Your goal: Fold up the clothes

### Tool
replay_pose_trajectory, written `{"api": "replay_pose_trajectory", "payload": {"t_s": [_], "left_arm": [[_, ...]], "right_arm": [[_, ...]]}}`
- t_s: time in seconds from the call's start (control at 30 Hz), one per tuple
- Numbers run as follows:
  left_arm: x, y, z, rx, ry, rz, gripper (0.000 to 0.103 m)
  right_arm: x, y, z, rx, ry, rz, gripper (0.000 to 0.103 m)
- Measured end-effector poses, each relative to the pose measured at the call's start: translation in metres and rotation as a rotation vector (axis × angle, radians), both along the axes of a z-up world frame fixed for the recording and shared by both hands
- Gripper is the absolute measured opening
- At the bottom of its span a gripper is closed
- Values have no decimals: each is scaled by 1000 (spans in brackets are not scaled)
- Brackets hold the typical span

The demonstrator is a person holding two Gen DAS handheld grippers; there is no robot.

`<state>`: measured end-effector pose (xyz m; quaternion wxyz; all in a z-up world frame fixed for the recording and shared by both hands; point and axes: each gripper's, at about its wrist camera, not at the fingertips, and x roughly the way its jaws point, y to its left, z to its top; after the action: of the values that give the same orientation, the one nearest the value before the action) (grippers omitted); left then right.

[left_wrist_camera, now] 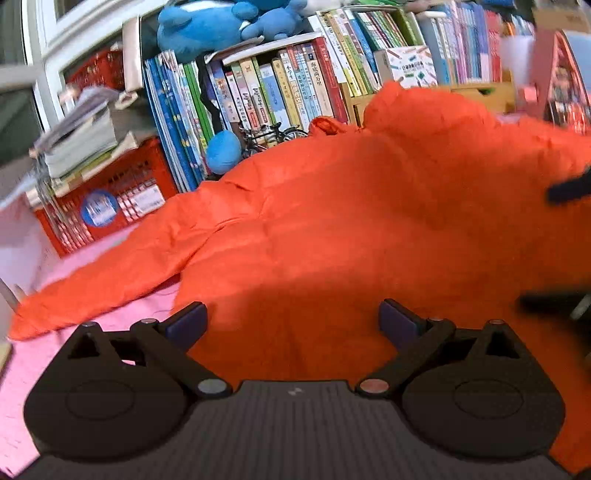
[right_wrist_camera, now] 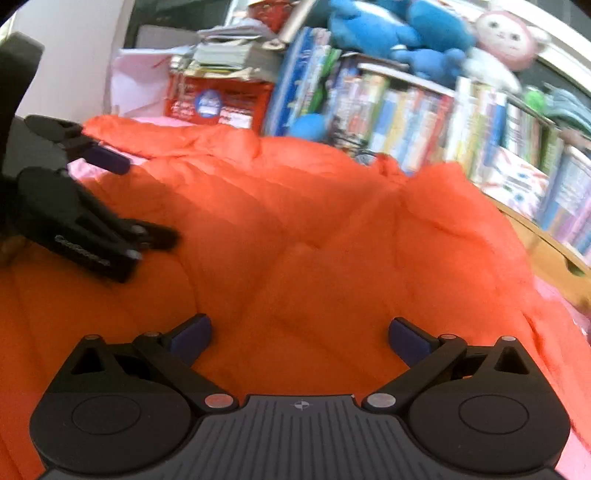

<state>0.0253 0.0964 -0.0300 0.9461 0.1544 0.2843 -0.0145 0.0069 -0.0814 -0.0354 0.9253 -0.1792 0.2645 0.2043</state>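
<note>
An orange quilted jacket (left_wrist_camera: 369, 206) lies spread over the pink sheet (left_wrist_camera: 44, 354); one sleeve runs out to the lower left. In the left wrist view my left gripper (left_wrist_camera: 293, 325) hovers over the near part of the jacket, open wide, with only cloth below the gap. The right wrist view shows the same jacket (right_wrist_camera: 314, 229) filling the middle. My right gripper (right_wrist_camera: 299, 341) is open too, nothing pinched between its blue pads. The left gripper (right_wrist_camera: 146, 199) appears at the left of that view, open above the jacket. A blurred dark part of the right gripper's fingers (left_wrist_camera: 569, 190) shows at the left view's right edge.
A low shelf packed with books (left_wrist_camera: 280, 88) runs along the far side, with blue plush toys (left_wrist_camera: 221, 26) on top. A red crate (left_wrist_camera: 110, 199) with stacked papers stands at the left. A pink plush (right_wrist_camera: 506, 33) sits on the shelf to the right.
</note>
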Motion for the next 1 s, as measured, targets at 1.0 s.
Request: {"api": "replay_pose_trajectory", "payload": {"t_s": [1.0], "left_arm": [[35,-26,70,-137,-102,-94,99]], "right_arm": [[9,-105,53,202,-178,-247,98]]}}
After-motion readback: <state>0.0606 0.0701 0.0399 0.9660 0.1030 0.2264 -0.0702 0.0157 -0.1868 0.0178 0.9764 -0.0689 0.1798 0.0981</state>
